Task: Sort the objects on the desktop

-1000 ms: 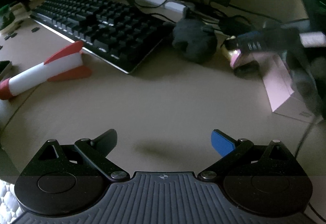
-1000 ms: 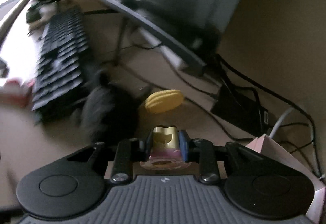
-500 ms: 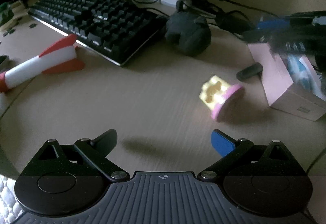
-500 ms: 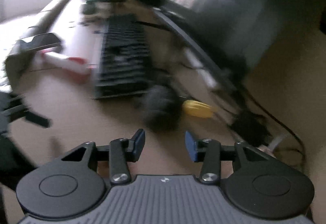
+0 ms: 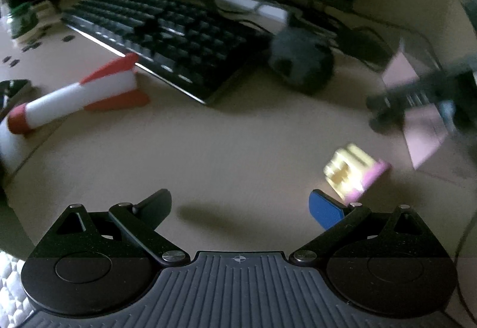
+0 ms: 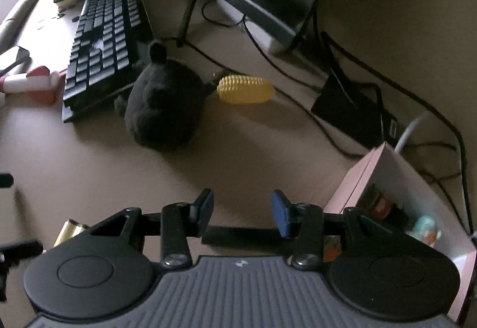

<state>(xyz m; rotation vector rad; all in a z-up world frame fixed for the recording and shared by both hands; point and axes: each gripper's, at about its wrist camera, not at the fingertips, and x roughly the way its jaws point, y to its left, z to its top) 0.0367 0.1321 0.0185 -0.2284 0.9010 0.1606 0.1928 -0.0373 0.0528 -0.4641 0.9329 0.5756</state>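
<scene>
Left wrist view: the left gripper (image 5: 240,205) hangs over the tan desk (image 5: 226,149) with its jaws spread wide and nothing between them. Taking the black keyboard (image 5: 167,38) as landmark, a red and white toy rocket (image 5: 77,98) lies just off its near left corner, and a dark plush toy (image 5: 301,62) sits at its right end. Further right and nearer the camera than the keyboard, a yellow and pink toy block (image 5: 354,176) lies tipped on the desk, just beyond the gripper's blue pad (image 5: 325,208); whether they touch I cannot tell. A pink box (image 5: 417,119) stands well right of the keyboard, with a blurred dark gripper in front of it

Right wrist view: the right gripper (image 6: 243,207) has its jaws narrowly parted and empty, only bare desk between the pads. The plush toy (image 6: 164,107) rests against the keyboard's (image 6: 104,41) near end, and a yellow toy corn cob (image 6: 246,89) lies just past the plush, away from the keyboard. The pink box (image 6: 396,179) stands open, well apart from the keyboard, with small items inside. Cables (image 6: 372,74) trail behind it
</scene>
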